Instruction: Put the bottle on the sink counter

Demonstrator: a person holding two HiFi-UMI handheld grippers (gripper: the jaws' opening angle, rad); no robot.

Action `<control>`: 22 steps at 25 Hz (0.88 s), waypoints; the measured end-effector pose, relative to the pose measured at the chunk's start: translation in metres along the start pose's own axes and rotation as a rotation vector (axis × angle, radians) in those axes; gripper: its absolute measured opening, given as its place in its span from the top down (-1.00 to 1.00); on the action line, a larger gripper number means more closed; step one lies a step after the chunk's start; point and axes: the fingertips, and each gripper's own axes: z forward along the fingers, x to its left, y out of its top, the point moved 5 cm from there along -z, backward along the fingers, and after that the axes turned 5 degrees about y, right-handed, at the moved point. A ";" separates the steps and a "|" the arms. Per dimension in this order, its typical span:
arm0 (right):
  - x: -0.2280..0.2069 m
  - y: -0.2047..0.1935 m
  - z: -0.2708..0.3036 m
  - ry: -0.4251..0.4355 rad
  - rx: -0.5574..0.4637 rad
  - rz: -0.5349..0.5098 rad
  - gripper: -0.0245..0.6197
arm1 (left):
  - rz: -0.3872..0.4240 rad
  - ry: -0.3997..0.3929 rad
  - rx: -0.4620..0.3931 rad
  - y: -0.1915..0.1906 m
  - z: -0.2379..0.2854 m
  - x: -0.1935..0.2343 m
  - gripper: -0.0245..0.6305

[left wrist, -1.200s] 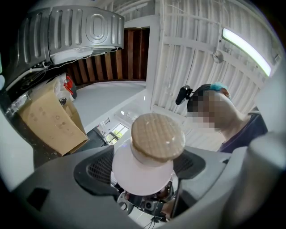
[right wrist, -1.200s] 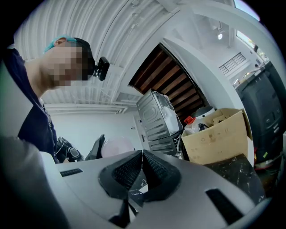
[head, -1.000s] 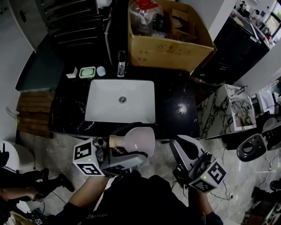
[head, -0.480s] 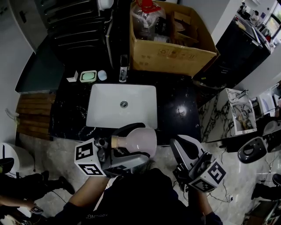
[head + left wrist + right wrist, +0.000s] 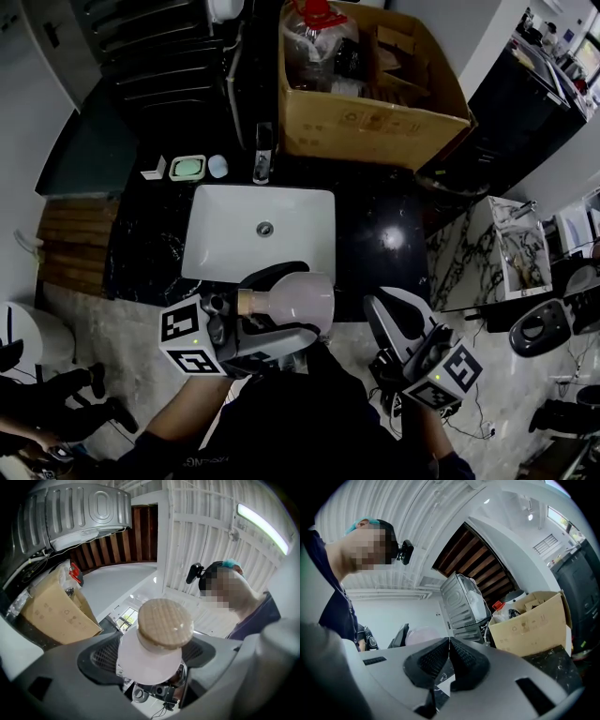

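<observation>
Head view: I've edged nearer; the bottle (image 5: 298,298) clamped in my left gripper (image 5: 281,302) now overlaps the sink (image 5: 220,234), counter (image 5: 366,206) almost reachable. Right gripper (image 5: 449,660) closed together, empty.

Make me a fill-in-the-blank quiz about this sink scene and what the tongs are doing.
1. The left tongs grip a corked ____.
2. The right tongs are ____, with nothing between them.
3. The sink in the black counter is coloured ____.
4. Behind the sink stands a cardboard ____.
Missing words: bottle; shut; white; box.
</observation>
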 end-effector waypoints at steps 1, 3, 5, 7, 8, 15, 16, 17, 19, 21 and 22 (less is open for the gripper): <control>-0.004 0.001 0.001 0.003 0.000 0.004 0.84 | -0.001 0.004 -0.002 0.000 0.002 0.004 -0.26; -0.014 0.002 0.004 0.010 0.000 0.009 0.84 | -0.001 0.012 -0.004 0.002 0.007 0.011 -0.26; -0.024 0.003 0.005 0.016 0.001 0.016 0.84 | 0.002 0.021 -0.004 0.003 0.014 0.017 -0.26; -0.036 0.005 0.005 0.023 0.004 0.024 0.84 | 0.003 0.030 -0.006 0.004 0.022 0.024 -0.26; -0.042 0.006 0.006 0.026 0.006 0.029 0.84 | 0.002 0.035 -0.008 0.004 0.027 0.028 -0.26; -0.086 0.013 0.011 0.046 0.007 0.057 0.84 | -0.005 0.069 -0.009 0.004 0.056 0.060 -0.26; -0.092 0.014 0.012 0.050 0.005 0.063 0.84 | -0.006 0.075 -0.010 0.003 0.060 0.065 -0.26; -0.099 0.014 0.012 0.053 0.010 0.064 0.84 | -0.006 0.081 -0.010 0.003 0.064 0.070 -0.26; -0.112 0.012 0.011 0.059 0.024 0.069 0.84 | -0.008 0.095 -0.010 0.002 0.071 0.078 -0.26; -0.124 0.012 0.012 0.067 0.029 0.078 0.84 | -0.007 0.108 -0.010 0.001 0.079 0.086 -0.26; -0.130 0.013 0.013 0.072 0.028 0.085 0.84 | -0.005 0.114 -0.009 0.001 0.083 0.089 -0.26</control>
